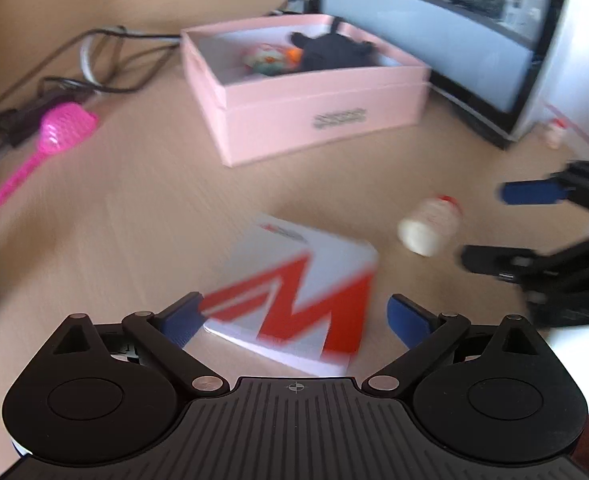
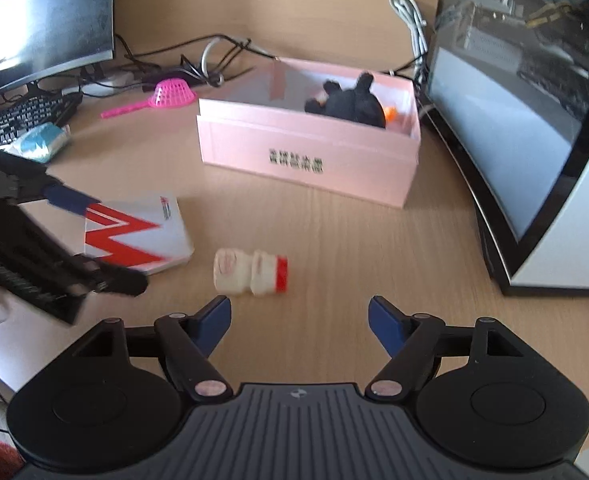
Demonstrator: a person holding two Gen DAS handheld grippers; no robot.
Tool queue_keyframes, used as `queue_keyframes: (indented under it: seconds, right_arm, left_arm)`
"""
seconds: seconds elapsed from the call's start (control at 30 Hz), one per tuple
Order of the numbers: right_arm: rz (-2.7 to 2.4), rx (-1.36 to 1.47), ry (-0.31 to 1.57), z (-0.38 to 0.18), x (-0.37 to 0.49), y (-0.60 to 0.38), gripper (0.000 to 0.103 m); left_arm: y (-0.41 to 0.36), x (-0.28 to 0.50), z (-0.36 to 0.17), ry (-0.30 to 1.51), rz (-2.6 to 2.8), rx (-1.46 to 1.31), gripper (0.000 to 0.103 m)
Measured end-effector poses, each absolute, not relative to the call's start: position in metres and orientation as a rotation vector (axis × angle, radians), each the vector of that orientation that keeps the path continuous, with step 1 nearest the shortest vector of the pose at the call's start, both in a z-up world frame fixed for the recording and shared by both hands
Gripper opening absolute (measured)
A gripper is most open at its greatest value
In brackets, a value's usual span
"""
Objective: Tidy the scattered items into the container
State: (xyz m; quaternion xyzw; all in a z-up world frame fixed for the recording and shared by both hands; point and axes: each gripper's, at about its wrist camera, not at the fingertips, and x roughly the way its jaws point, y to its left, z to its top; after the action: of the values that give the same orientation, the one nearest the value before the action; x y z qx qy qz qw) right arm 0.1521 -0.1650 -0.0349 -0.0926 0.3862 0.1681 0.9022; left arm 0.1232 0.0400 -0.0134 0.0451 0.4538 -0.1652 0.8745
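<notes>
The left tongs (image 1: 294, 314) are released, with the blue pads wide apart, and they hang over the white box with a red zigzag (image 1: 294, 292), which lies flat on the wooden counter (image 1: 134, 208). The near part of this box sits between the two pads, but I cannot tell if a pad touches it.

The right tongs (image 2: 299, 316) are also released and hold nothing. Just in front of them a small white bottle with a red cap (image 2: 251, 271) lies on its side on the counter, apart from both pads, with the cap pointing to the right.

The pink box (image 2: 306, 156), which is the container, stands farther back, beside a large dark screen (image 2: 514, 120). Inside it are a black plush toy (image 2: 350, 102) and something small and orange (image 2: 390, 112); the left view shows also a small round colourful thing (image 1: 264, 60) there.

A pink plastic scoop (image 2: 162, 96) lies on the counter to the left of the pink box, near some dark cables (image 2: 198, 60). A pale blue packet (image 2: 40, 142) rests near a keyboard (image 2: 10, 118).
</notes>
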Motion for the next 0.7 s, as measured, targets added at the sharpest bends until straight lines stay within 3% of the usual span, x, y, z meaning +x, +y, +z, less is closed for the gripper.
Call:
queue_keyframes:
  seconds: [0.23,0.6,0.67,0.7]
  right_arm:
    - [0.349,-0.167,0.806,-0.037,0.147,-0.169,0.079]
    - [0.339,-0.164,0.793,-0.035,0.142,-0.174,0.080]
    - [0.340,-0.148,0.789,-0.034,0.144,-0.175,0.080]
    - [0.344,-0.143,0.788,-0.033,0.146,-0.174,0.080]
  left_arm:
    - [0.027,0.110,-0.006,0.883,-0.268,0.169,0.102]
    - [0.010,0.140,-0.022,0.938,-0.231,0.169,0.102]
    - [0.014,0.136,-0.023,0.923,-0.229,0.141,0.096]
    - [0.016,0.134,-0.021,0.910,-0.226,0.138,0.086]
